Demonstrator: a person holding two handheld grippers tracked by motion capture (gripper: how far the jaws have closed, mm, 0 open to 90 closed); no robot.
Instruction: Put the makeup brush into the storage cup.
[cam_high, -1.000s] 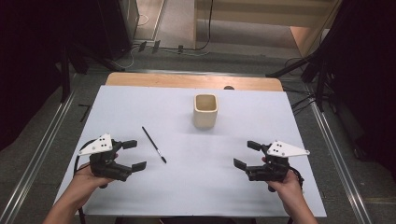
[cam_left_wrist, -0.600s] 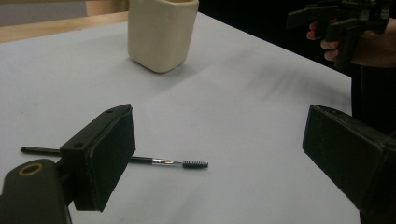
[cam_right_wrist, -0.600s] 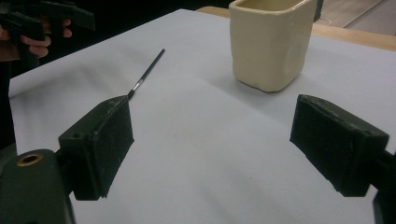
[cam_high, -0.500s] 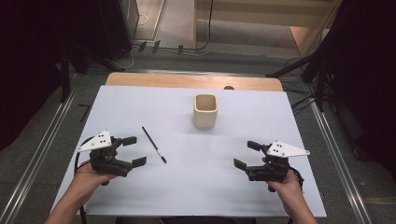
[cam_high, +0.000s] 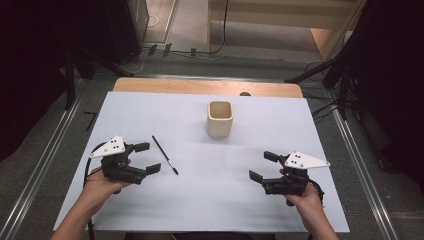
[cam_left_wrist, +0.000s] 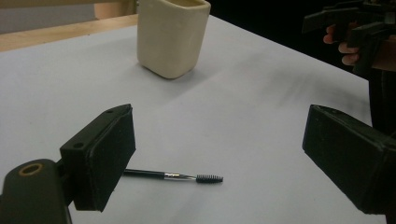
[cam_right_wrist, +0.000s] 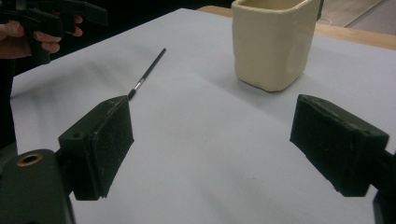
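Since a second ago the left gripper (cam_high: 146, 157) has turned a little, its grey plate swinging outward, while the right gripper (cam_high: 264, 165) has barely shifted. Both hover with jaws spread wide, gripping nothing. The thin black brush (cam_high: 165, 155) lies flat on the white table (cam_high: 210, 200), just beside the left gripper's jaws; in the left gripper view its bristled tip (cam_left_wrist: 209, 178) sits between them, apparently untouched. The cream cup (cam_high: 220, 119) stands upright farther back, well apart from both grippers.
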